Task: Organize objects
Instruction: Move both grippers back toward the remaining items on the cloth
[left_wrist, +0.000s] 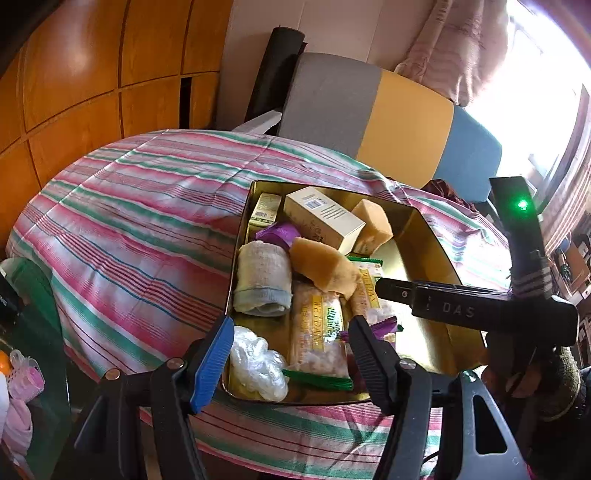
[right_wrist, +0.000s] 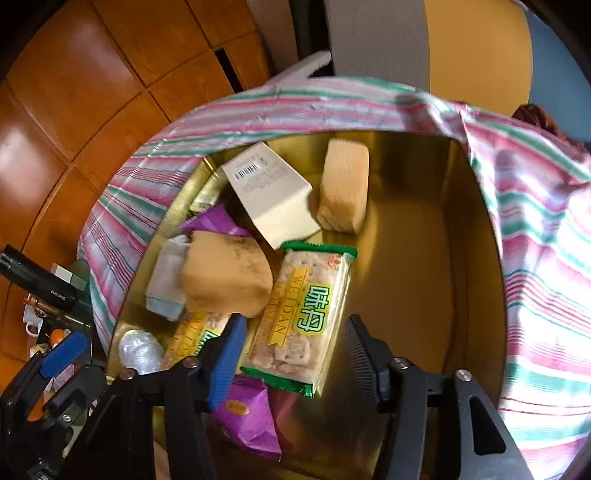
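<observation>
A gold tin box (left_wrist: 428, 243) on a striped cloth holds a white carton (left_wrist: 325, 216), two tan sponges (left_wrist: 325, 266), a rolled grey cloth (left_wrist: 264, 280), cracker packs (left_wrist: 319, 332), a purple packet (left_wrist: 279, 234) and a crumpled clear bag (left_wrist: 258, 363). My left gripper (left_wrist: 291, 360) is open and empty, over the box's near edge. My right gripper (right_wrist: 291, 354) is open inside the box, its jaws either side of a green-edged cracker pack (right_wrist: 303, 317). The right gripper's body also shows in the left wrist view (left_wrist: 480, 306). The right half of the box (right_wrist: 417, 258) is bare.
The striped cloth (left_wrist: 147, 221) covers a round table. A grey, yellow and blue chair (left_wrist: 388, 114) stands behind it. Wood cabinet panels (left_wrist: 92, 74) are at the left. A dark side table with small items (right_wrist: 48, 295) stands at the left.
</observation>
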